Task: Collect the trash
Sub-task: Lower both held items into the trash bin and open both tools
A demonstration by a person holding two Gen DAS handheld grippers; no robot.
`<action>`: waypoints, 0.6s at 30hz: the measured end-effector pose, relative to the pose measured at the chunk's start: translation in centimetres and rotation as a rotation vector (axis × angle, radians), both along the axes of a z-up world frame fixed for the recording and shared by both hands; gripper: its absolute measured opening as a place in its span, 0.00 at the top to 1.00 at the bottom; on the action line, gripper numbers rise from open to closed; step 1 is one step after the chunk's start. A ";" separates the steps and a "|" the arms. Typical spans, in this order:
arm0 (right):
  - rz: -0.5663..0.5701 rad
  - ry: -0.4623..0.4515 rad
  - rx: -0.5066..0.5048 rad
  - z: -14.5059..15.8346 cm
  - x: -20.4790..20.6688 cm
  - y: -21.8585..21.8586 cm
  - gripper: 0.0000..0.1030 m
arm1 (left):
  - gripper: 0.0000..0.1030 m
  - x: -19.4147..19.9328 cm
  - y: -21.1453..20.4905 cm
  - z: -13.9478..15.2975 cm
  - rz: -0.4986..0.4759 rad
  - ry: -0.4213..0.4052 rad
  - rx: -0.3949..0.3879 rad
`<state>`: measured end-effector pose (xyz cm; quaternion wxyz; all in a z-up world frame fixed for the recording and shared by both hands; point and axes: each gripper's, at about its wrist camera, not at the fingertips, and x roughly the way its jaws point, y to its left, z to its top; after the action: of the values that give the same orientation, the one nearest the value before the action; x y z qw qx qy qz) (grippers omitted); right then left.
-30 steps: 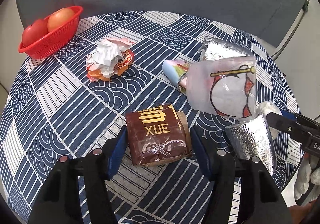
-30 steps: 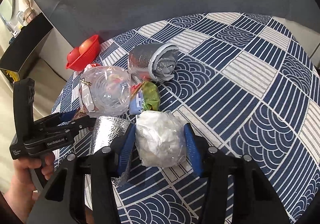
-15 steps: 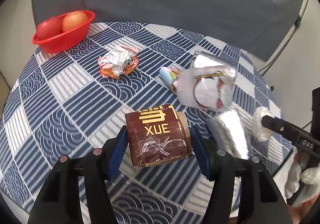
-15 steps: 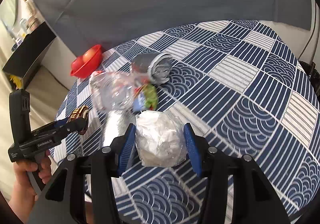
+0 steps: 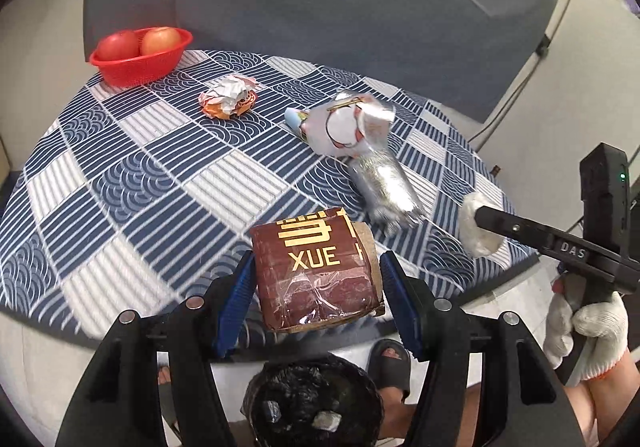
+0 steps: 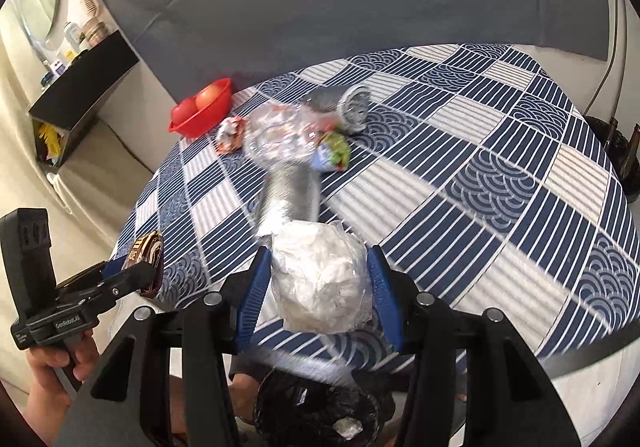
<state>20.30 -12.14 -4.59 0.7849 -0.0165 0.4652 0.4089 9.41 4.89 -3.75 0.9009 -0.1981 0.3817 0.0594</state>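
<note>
My left gripper (image 5: pixel 316 279) is shut on a brown wrapper marked XUE (image 5: pixel 316 271), held in the air at the table's near edge, above a black-lined trash bin (image 5: pixel 312 407). My right gripper (image 6: pixel 320 283) is shut on a crumpled white plastic wad (image 6: pixel 320 279), also lifted over the table edge, with the bin (image 6: pixel 316 411) below it. Left on the table are a crumpled paper wrapper (image 5: pixel 228 101), a clear printed bag (image 5: pixel 344 125), a colourful wrapper (image 6: pixel 332 155) and two rolled silver foil pieces (image 5: pixel 386 187) (image 6: pixel 344 107).
A red basket with two fruits (image 5: pixel 140 55) stands at the table's far left. The round table has a blue and white patterned cloth (image 5: pixel 120 175). A grey chair back (image 5: pixel 320 7) rises behind it. A sandalled foot (image 5: pixel 390 361) is beside the bin.
Both grippers have lifted their trash off the table and pulled back past the near edge. The bin has come into view beneath them.
</note>
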 end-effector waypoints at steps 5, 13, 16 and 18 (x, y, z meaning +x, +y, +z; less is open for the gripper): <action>0.026 0.017 0.008 -0.1 -2.8 -0.1 0.51 | 0.42 -2.8 -1.2 0.0 -0.012 -0.018 -0.058; 0.043 0.034 0.006 -0.5 -6.4 -0.8 0.51 | 0.42 -5.6 -5.0 -0.4 -0.089 -0.006 -0.034; 0.049 0.037 0.003 -0.6 -7.6 -1.2 0.51 | 0.42 -6.6 -6.4 -0.6 -0.107 -0.003 -0.030; 0.049 0.044 0.005 -0.7 -8.3 -1.5 0.51 | 0.42 -7.1 -6.9 -0.8 -0.110 0.006 -0.029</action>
<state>11.98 -13.66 -5.29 0.7643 -0.0170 0.4807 0.4296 2.32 -2.01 -4.60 0.8987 -0.1897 0.3955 0.0048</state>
